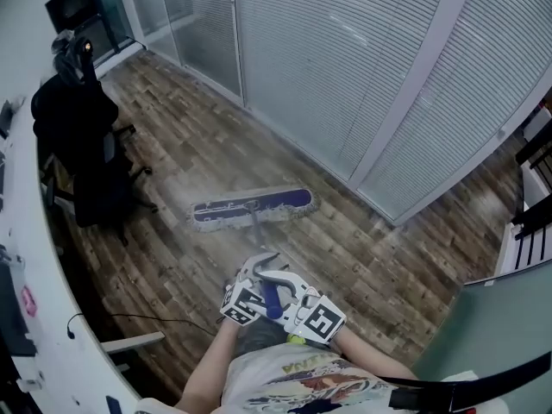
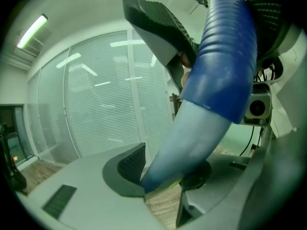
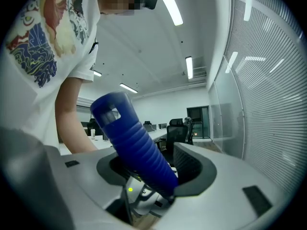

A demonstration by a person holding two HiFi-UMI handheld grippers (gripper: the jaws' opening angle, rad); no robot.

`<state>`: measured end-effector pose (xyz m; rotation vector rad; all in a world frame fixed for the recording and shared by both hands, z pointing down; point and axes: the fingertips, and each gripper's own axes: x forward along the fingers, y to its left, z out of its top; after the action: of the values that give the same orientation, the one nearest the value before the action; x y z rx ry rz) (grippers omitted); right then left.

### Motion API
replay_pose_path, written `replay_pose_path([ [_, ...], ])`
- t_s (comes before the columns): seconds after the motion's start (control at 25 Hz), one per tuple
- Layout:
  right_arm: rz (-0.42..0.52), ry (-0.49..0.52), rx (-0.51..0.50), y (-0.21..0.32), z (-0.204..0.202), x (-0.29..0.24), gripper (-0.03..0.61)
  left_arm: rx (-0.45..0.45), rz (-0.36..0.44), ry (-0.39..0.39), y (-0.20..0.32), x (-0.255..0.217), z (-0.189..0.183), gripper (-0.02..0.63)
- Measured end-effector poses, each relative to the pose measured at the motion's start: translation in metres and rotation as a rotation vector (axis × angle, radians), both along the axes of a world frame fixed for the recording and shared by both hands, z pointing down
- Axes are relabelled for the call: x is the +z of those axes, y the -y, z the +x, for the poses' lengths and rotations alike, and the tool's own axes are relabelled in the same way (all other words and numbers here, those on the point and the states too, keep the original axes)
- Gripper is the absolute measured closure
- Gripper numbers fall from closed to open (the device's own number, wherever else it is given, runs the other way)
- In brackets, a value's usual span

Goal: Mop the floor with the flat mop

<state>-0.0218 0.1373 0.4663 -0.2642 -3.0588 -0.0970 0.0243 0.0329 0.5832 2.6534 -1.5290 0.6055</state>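
Note:
The flat mop's blue head [image 1: 252,206] with its pale fringe lies flat on the wood floor in the head view, in front of the person. Its thin shaft [image 1: 258,234] runs back to a blue ribbed grip [image 1: 272,299] held close to the person's body. My left gripper [image 1: 256,271] is shut on the mop handle at the pale shaft [image 2: 192,133], just below the grip. My right gripper [image 1: 290,285] is shut higher up on the ribbed grip [image 3: 139,145]. In the left gripper view the right gripper's body [image 2: 259,104] sits close above.
A black office chair [image 1: 86,158] draped with dark clothing stands at the left beside a curved white desk [image 1: 34,266]. A glass wall with blinds [image 1: 345,76] runs behind the mop. A cable [image 1: 147,319] lies on the floor near the desk. A white rack [image 1: 528,238] stands at the right.

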Motion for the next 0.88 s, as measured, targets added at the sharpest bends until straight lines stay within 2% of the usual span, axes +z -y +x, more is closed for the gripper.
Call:
replay_pose_path([
  [0.2, 0.009, -0.042, -0.037, -0.048, 0.074, 0.015, 0.357, -0.042, 0.001, 0.009, -0.046, 0.01, 0.067, 0.494],
  [0.4, 0.002, -0.036, -0.101, -0.089, 0.121, 0.007, 0.357, -0.082, -0.011, -0.002, -0.085, 0.001, 0.11, 0.492],
  [0.52, -0.013, -0.028, -0.132, -0.103, 0.139, 0.009, 0.353, -0.102, -0.009, -0.001, -0.099, 0.004, 0.126, 0.492],
  [0.68, -0.02, -0.011, -0.125, -0.092, 0.14, 0.017, 0.348, -0.087, -0.021, 0.011, -0.09, 0.012, 0.128, 0.491],
  [0.76, -0.026, 0.027, -0.124, -0.081, 0.137, 0.009, 0.344, -0.072, -0.028, 0.017, -0.08, 0.009, 0.126, 0.49],
  [0.88, -0.136, 0.217, -0.085, -0.059, 0.121, -0.029, 0.344, -0.071, -0.013, 0.001, -0.063, -0.002, 0.115, 0.49],
])
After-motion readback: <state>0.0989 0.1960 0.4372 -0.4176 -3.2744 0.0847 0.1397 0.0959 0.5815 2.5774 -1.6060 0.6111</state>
